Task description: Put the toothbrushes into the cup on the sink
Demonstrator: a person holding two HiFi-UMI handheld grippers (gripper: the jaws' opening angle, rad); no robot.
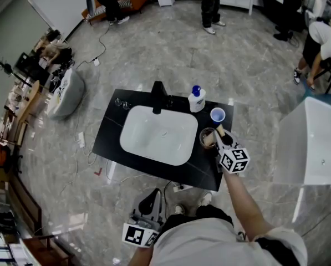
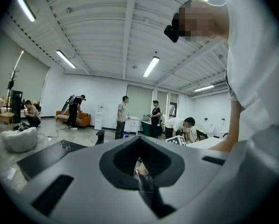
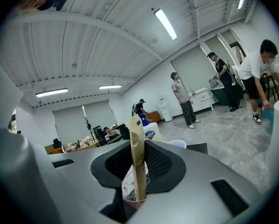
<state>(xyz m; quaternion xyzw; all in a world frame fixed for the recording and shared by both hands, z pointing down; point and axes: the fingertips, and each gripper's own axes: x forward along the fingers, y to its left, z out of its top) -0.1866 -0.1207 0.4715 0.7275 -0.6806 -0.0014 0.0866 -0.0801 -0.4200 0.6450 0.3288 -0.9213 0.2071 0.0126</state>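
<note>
Toothbrush packet (image 2: 141, 171), clear crinkled wrap: nipped in the closed jaws of the left gripper (image 1: 151, 199), low at the person's waist, short of the counter (image 1: 112, 132). Card-backed toothbrush (image 3: 138, 157): upright, clamped by the right gripper (image 1: 223, 140), just beside the brown cup (image 1: 207, 138) at the basin's (image 1: 132, 121) right edge. Blue-lined cup (image 1: 217, 115): behind the brown one. Soap bottle (image 1: 196, 100), black tap (image 1: 157, 97): back edge. Bystanders (image 1: 211, 4): far floor.

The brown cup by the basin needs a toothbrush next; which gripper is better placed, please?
Right. The right gripper, shut on a packaged toothbrush, is at the brown cup; the left gripper, shut on a clear-wrapped item, hangs far from it.
</note>
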